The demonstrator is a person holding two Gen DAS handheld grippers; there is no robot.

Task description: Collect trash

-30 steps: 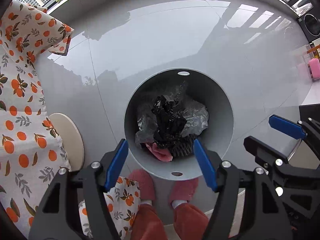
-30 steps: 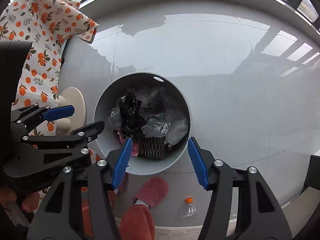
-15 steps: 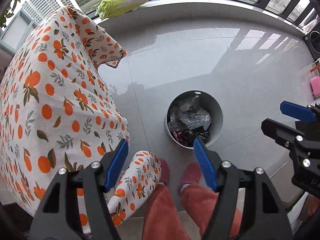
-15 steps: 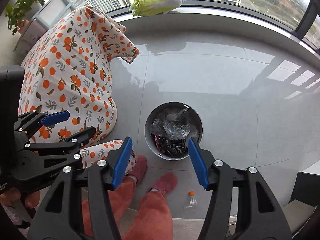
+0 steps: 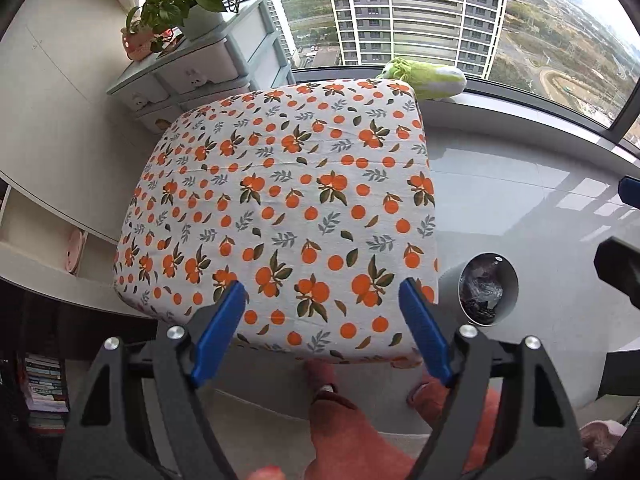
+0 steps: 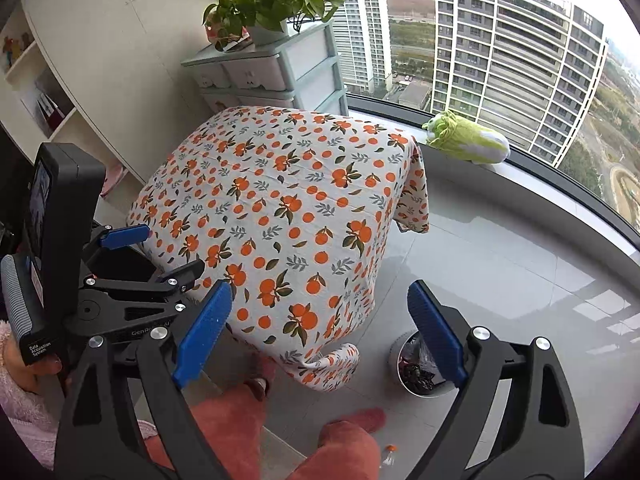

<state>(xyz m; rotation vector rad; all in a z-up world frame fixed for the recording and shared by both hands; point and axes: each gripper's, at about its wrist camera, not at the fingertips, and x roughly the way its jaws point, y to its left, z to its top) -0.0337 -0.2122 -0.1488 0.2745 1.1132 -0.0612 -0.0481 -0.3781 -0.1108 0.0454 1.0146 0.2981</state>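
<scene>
both grippers, left gripper (image 5: 322, 322) and right gripper (image 6: 320, 330), have risen above the bin (image 5: 489, 289), jaws just spreading, empty.

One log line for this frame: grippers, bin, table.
left gripper: open, empty | right gripper: open, empty | trash bin: on floor, holds trash | table: bare patterned cloth

I see the grey round bin (image 5: 505, 280) standing upright on the floor beside the table — crumpled clear and black trash (image 5: 480, 294) inside. A small orange-capped bottle (image 6: 388, 456) lies on the floor — apart.
</scene>
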